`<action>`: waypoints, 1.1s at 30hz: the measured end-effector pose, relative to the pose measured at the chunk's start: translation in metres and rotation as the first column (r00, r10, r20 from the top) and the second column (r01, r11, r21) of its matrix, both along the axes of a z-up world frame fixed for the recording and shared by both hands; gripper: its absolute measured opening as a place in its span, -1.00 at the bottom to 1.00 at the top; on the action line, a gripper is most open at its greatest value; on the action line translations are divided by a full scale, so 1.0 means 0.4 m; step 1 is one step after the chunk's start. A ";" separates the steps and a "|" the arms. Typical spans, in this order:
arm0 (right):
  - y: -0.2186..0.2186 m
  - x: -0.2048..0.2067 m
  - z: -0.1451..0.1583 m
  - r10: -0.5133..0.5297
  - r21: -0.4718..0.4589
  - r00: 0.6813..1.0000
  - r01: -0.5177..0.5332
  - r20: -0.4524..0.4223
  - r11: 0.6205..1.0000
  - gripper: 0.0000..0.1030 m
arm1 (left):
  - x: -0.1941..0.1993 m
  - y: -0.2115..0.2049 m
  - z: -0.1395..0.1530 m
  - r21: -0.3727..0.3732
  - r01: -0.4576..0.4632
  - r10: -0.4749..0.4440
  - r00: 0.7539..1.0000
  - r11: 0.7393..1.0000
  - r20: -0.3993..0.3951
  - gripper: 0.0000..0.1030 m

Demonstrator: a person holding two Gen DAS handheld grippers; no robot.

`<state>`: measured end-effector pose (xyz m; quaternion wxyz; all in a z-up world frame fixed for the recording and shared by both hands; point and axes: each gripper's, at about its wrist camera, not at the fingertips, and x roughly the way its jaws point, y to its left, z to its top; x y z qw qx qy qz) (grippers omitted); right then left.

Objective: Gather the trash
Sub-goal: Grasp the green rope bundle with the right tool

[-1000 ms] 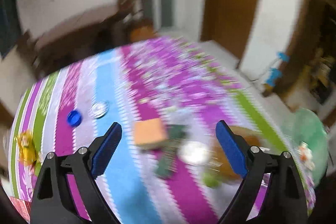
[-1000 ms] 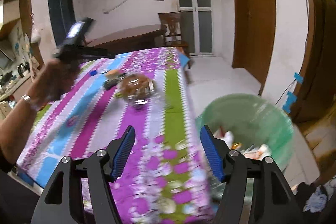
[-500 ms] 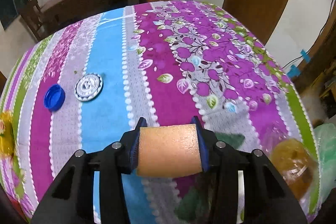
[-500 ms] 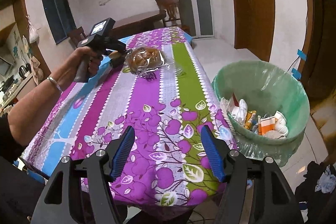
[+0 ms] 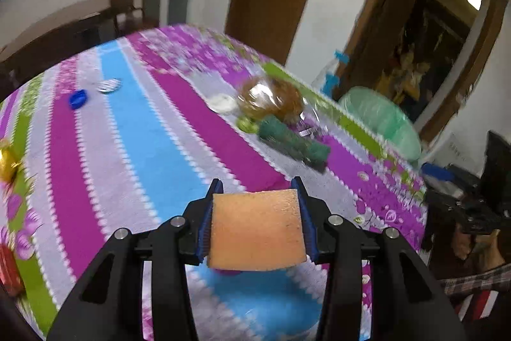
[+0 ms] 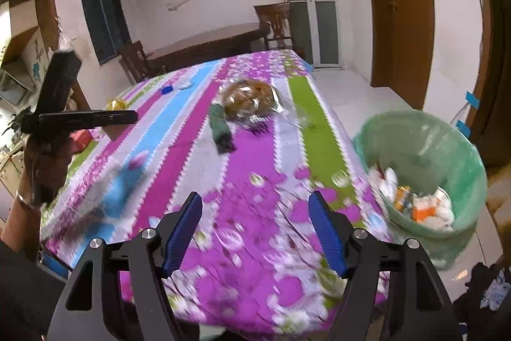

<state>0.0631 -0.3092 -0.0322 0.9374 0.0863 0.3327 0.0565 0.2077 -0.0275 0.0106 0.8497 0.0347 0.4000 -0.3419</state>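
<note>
An orange sponge (image 5: 257, 234) is clamped between the blue pads of the left gripper (image 5: 258, 218), low in the frame's centre, lifted above the striped tablecloth (image 5: 143, 143). The right gripper (image 6: 255, 232) is held wide with nothing between its jaws, which have just been opening. A dark green wrapper (image 5: 292, 143) and a clear bag of food (image 5: 271, 99) are seen mid-frame; the green-lined bin (image 6: 421, 171) is at the right.

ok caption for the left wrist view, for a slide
Left claw shut on an orange sponge above the striped tablecloth, green bin beyond.
</note>
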 end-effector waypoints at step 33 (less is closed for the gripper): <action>0.267 0.327 -0.010 0.213 -0.214 0.970 -0.235 -0.122 0.948 -0.66 | 0.020 0.063 -0.072 0.081 -0.295 0.280 0.948 0.952 0.151 -0.20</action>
